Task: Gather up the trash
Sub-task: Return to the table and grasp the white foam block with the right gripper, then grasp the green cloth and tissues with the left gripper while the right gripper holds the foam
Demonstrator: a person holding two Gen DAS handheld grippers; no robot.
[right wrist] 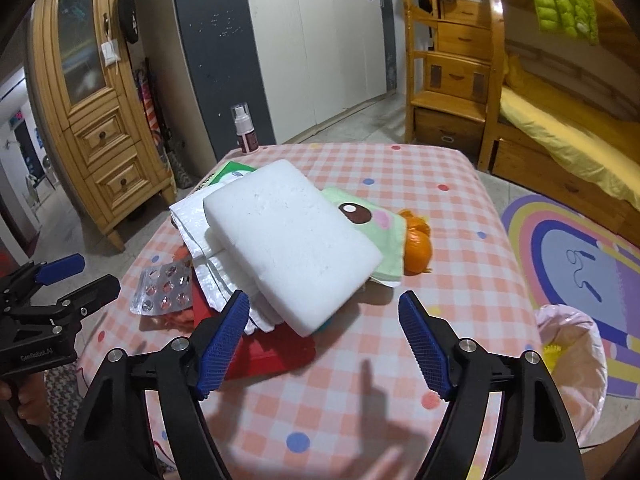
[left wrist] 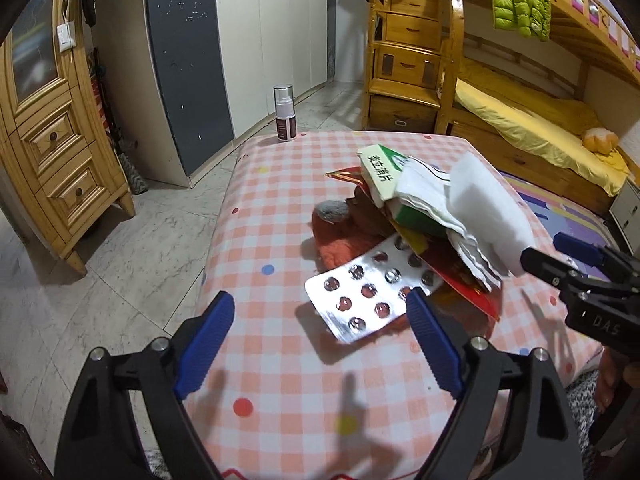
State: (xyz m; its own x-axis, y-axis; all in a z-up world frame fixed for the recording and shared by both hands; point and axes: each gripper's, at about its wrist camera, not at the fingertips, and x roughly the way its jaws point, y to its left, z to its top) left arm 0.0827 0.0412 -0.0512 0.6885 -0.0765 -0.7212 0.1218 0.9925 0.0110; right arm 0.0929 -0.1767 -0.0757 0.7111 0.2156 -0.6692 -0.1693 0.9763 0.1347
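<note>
The surface point(right wrist: 460, 240), covered with a pink-and-white checked cloth with coloured dots, is seen from both wrist views. A heap of trash is piled near its middle. The largest piece, a white foam block point(right wrist: 288, 240), lies tilted on top of the heap; under it are seen a white padded envelope point(right wrist: 192, 216), a green-and-white medicine box point(left wrist: 380, 168), a pale green cloth with a cartoon face point(right wrist: 372, 216) and a red packet point(right wrist: 272, 352). Orange peel point(right wrist: 418, 248) is found just beside the cloth, on the far right of the heap. A silver blister pack point(left wrist: 360, 300) juts from the heap's left edge.

The left tool point(left wrist: 320, 316) is held with its jaws apart and nothing between the pads; the blister pack lies just ahead of its right fingertip. The right tool point(right wrist: 324, 312) is likewise spread wide, unloaded, with the near corner of the foam block just ahead of the gap. A spray bottle point(left wrist: 285, 112) stands at the far left corner. A pink-lined bin point(right wrist: 576, 356) is noted on the floor at the right.
</note>
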